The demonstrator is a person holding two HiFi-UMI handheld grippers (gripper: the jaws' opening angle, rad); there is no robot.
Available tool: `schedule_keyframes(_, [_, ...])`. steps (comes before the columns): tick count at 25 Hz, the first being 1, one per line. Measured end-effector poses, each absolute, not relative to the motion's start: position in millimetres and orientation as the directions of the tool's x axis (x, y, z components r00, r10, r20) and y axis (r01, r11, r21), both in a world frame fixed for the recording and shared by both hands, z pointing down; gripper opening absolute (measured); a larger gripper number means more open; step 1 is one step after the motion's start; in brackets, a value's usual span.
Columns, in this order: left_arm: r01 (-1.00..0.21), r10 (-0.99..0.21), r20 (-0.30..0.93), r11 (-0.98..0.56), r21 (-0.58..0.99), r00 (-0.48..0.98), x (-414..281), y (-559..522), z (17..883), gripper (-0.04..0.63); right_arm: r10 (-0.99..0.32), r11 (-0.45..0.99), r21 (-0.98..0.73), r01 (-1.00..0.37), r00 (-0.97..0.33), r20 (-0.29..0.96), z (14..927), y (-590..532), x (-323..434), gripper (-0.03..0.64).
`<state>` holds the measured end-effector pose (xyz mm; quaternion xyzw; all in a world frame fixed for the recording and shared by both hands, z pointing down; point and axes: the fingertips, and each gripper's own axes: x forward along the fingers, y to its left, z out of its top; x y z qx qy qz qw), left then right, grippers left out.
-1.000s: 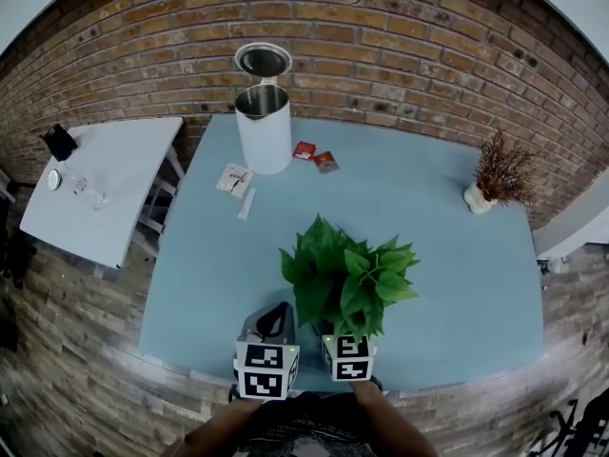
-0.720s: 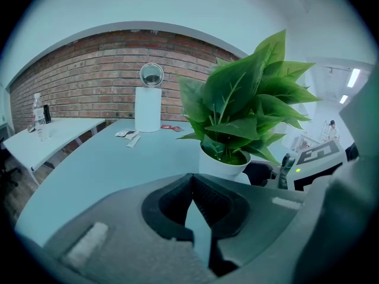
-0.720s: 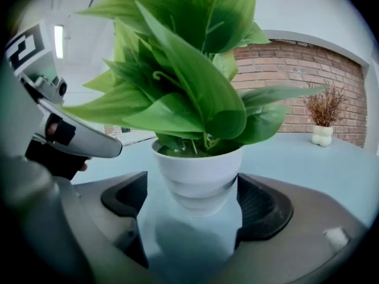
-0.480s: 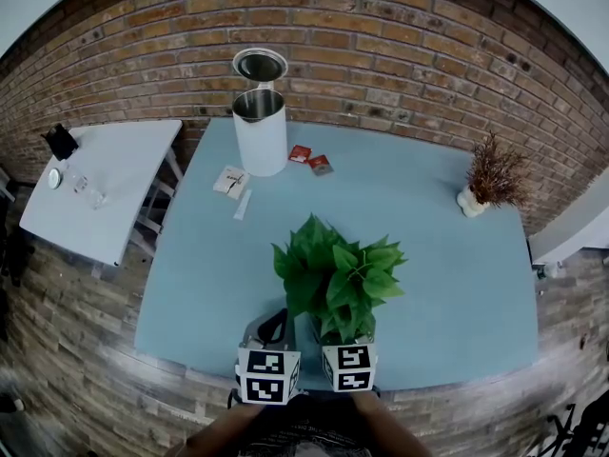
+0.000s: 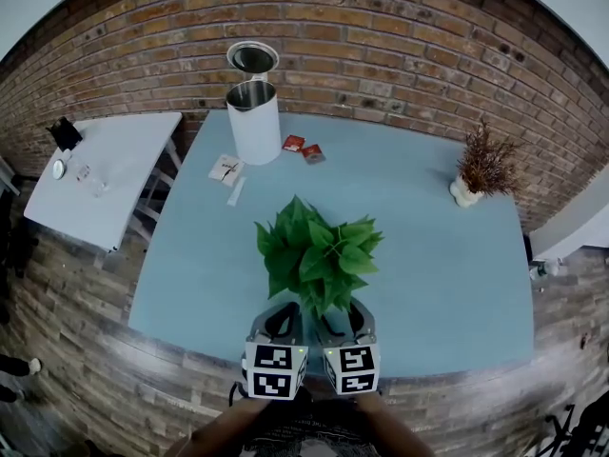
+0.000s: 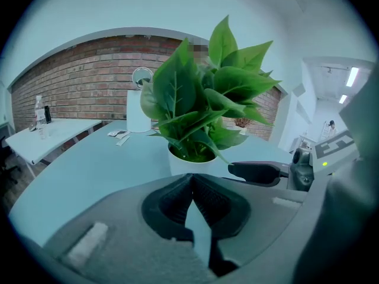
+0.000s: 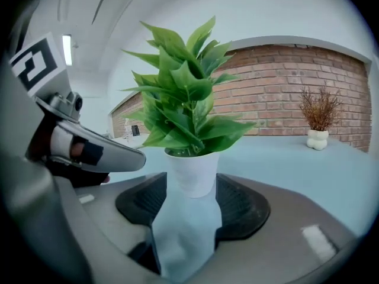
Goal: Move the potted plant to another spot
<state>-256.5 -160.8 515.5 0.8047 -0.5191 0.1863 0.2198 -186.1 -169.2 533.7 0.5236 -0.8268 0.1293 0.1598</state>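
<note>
At the near edge of the pale blue table (image 5: pixel 447 255), the head view shows the potted plant (image 5: pixel 317 255), broad green leaves in a small white tapered pot, standing just ahead of the two grippers, which lie side by side under its foliage. The left gripper (image 5: pixel 281 317) sits beside the pot and the right gripper (image 5: pixel 350 320) reaches in at its base. Well apart at the far side stand a white cylindrical kettle with its lid up (image 5: pixel 255 122), some small red packets (image 5: pixel 303 149) and a dried brown sprig in a white vase (image 5: pixel 481 165). In the left gripper view the ribbed pads are clenched together on nothing, with the pot just beyond their tips and a little to the left. In the right gripper view the jaws have just been closing with the white pot between them, and their pads now appear to press its two sides near the tips. The hold looks shallow: with only the tips on a smooth pot and leafy weight above, the plant could pivot or tip as it is carried. This close to the table's edge, a slip could send it off. The idle left gripper, so near, could also knock the pot or snag leaves.
</note>
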Motion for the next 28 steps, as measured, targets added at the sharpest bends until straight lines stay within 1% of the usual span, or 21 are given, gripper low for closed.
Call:
schedule_keyframes(5, [-0.913, -0.754, 0.521, -0.373, 0.163, 0.401, -232.4, -147.1, 510.7, 0.002, -0.822, 0.422, -0.043, -0.906, -0.402, 0.403, 526.9, -153.1, -164.6, 0.223])
schedule_keyframes(9, [-0.905, -0.752, 0.510, -0.391, 0.167, 0.419, -209.5, -136.3, 503.7, 0.002, -0.824, 0.419, -0.056, -0.906, -0.406, 0.395, 516.4, -140.0, -145.5, 0.154])
schedule_keyframes(18, [-0.878, -0.743, 0.476, -0.449, 0.167, 0.471, -153.6, -118.6, 486.3, 0.002, -0.842, 0.390, -0.104, -0.915, -0.400, 0.361, 484.6, -116.1, -100.6, 0.063])
schedule_keyframes(24, [-0.868, -0.751, 0.449, -0.476, 0.141, 0.485, -122.0, -114.7, 471.3, 0.002, -0.853, 0.364, -0.152, -0.919, -0.394, 0.341, 466.2, -109.7, -68.9, 0.015])
schedule_keyframes(28, [-0.863, -0.755, 0.433, -0.488, 0.130, 0.492, -104.5, -111.7, 463.0, 0.002, -0.853, 0.369, -0.168, -0.914, -0.405, 0.329, 454.5, -107.2, -54.5, 0.006])
